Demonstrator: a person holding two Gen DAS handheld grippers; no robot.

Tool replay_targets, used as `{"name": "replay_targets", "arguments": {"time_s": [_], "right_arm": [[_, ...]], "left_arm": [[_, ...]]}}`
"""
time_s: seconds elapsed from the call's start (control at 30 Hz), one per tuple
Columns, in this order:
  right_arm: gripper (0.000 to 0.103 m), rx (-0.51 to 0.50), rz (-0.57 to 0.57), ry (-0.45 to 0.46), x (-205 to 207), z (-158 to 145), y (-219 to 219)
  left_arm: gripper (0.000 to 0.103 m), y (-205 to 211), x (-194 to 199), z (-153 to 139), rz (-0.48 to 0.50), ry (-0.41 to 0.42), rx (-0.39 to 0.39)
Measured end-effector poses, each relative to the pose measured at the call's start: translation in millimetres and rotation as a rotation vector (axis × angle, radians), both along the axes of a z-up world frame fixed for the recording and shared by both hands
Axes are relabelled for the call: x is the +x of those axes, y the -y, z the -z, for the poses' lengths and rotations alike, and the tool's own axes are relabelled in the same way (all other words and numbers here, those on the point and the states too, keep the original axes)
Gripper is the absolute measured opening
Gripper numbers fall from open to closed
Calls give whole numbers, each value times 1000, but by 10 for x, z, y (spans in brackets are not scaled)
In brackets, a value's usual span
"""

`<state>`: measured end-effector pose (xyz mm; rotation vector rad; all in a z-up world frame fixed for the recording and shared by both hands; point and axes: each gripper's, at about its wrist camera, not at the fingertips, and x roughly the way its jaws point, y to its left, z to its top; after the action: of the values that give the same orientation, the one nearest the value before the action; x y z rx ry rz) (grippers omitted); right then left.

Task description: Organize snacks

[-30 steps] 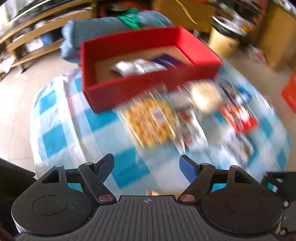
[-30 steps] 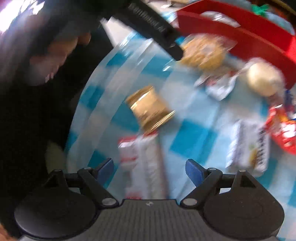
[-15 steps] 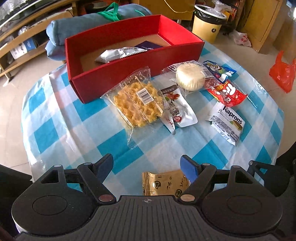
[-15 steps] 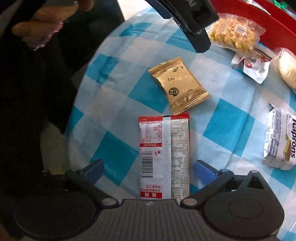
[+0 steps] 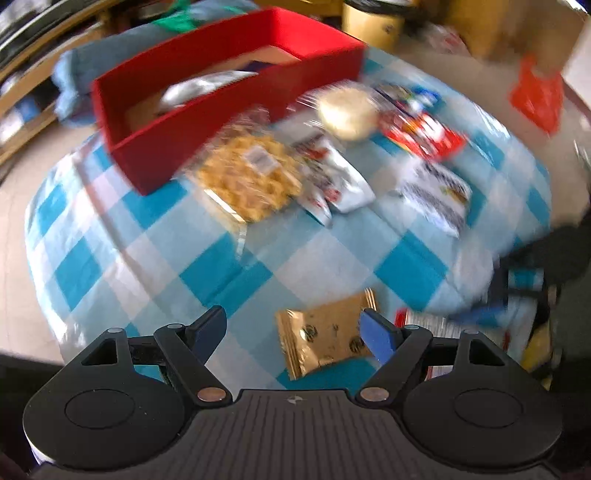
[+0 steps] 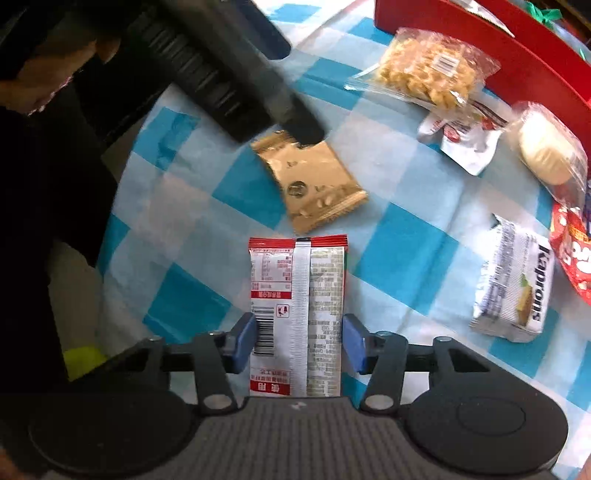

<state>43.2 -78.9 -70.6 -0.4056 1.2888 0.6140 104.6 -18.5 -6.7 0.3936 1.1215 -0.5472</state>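
Observation:
A red box (image 5: 221,122) stands at the back of the checked table and holds a silver packet (image 5: 199,88). My left gripper (image 5: 295,328) is open, hovering low over a gold packet (image 5: 325,339); its right finger (image 5: 376,336) overlaps the packet's right end. From the right wrist view, the left gripper (image 6: 240,74) reaches in from the upper left, with its tip over the gold packet (image 6: 314,184). My right gripper (image 6: 299,341) is closing on a red and white packet (image 6: 299,288) lying flat, both pads at its long edges.
On the blue checked cloth (image 5: 147,251) lie a clear bag of yellow snacks (image 6: 432,70), a white sachet (image 6: 465,144), a wrapped round bun (image 6: 543,155), a red packet (image 5: 424,136) and a Kaprons pack (image 6: 517,284). A bin (image 5: 369,18) and an orange bag (image 5: 535,99) are beyond the table.
The right jaws have come in from wide apart to the sides of the red and white packet. The left gripper has sunk towards the gold packet, which now lies between its fingers.

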Motion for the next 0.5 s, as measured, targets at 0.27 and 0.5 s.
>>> {"name": "replay_targets", "arguments": {"time_s": [0.27,0.5], "right_arm": [[44,35,157,-17,276,-10,455],[44,84,190,-54,359,-30,501]], "left_arm": [[84,352,-182,136,394,36,169],[80,557,-208,291,686,-29,281]]}}
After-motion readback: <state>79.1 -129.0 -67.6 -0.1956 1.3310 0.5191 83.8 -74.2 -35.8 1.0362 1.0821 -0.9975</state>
